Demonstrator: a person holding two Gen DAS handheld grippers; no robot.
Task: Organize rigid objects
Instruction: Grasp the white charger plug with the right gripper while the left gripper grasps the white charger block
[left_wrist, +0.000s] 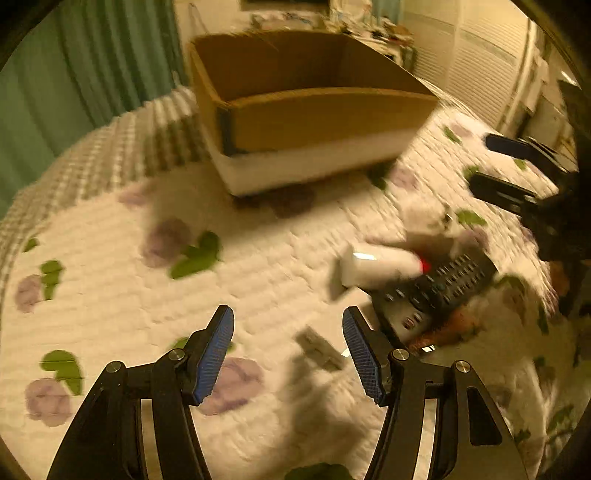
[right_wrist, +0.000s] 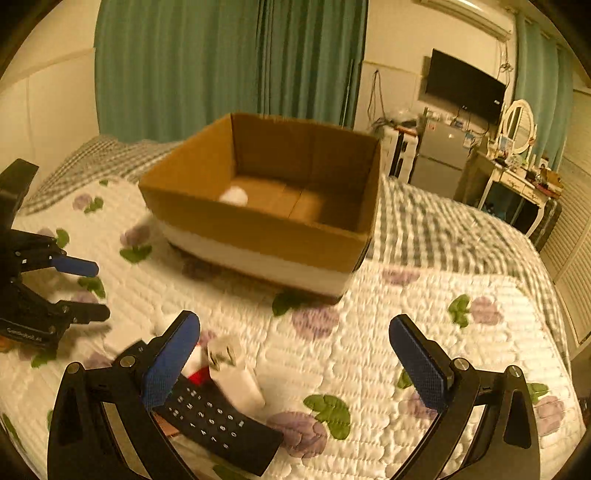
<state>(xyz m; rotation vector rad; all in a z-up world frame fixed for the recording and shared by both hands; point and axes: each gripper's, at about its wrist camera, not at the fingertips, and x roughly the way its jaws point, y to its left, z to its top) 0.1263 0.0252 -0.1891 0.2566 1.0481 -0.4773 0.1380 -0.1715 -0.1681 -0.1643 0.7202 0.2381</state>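
A matt brown cardboard box (right_wrist: 266, 229) sits on a quilted cloth bedspread (right_wrist: 369, 354), beside a black plastic remote (right_wrist: 218, 424) and glossy white charger (right_wrist: 236, 380).

Dim warm yellow light, motion blur, fisheye-bent edges.

Box open, clutter loose on quilt.
I see the remote (right_wrist: 218, 424) flat at 7 o'clock, white charger (right_wrist: 234, 373) touching it; box (right_wrist: 258, 229) at 12 holds a white thing (right_wrist: 233, 195).
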